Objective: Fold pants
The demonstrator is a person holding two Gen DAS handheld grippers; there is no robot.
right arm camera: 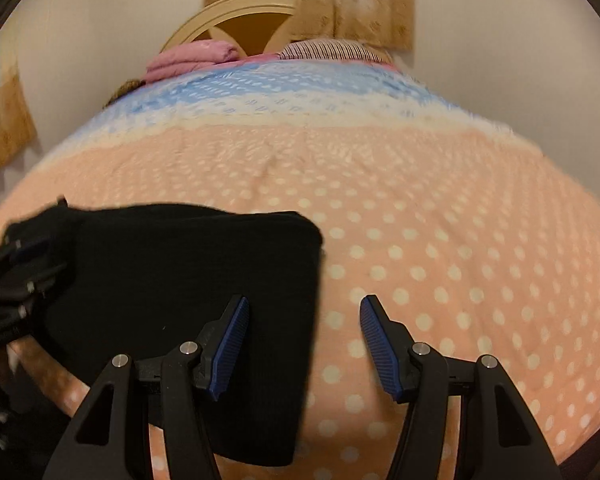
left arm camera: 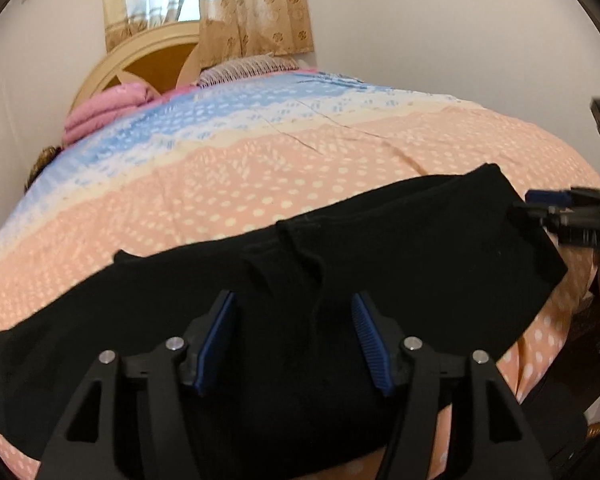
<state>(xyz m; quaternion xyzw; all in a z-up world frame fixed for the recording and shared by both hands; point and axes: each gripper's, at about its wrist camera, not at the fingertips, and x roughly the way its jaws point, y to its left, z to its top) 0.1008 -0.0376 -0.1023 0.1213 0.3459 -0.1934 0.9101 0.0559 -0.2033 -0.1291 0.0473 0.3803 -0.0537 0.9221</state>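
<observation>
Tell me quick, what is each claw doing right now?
Left claw: open above the black pants, holding nothing.
Right claw: open at the pants' edge, holding nothing.

From my right camera I see my right gripper point(right arm camera: 304, 312) over the bed cover point(right arm camera: 440, 248), with its two blue pads point(right arm camera: 230, 346) standing apart and nothing squeezed between them. The black pants point(right arm camera: 188, 280) lie flat on the bed cover, and their right edge runs down just inside the left pad, so that pad is over the pants and the other pad is over bare pink dots. My left gripper point(right arm camera: 20, 264) is at the far left side of the pants, too blurry to read.
</observation>
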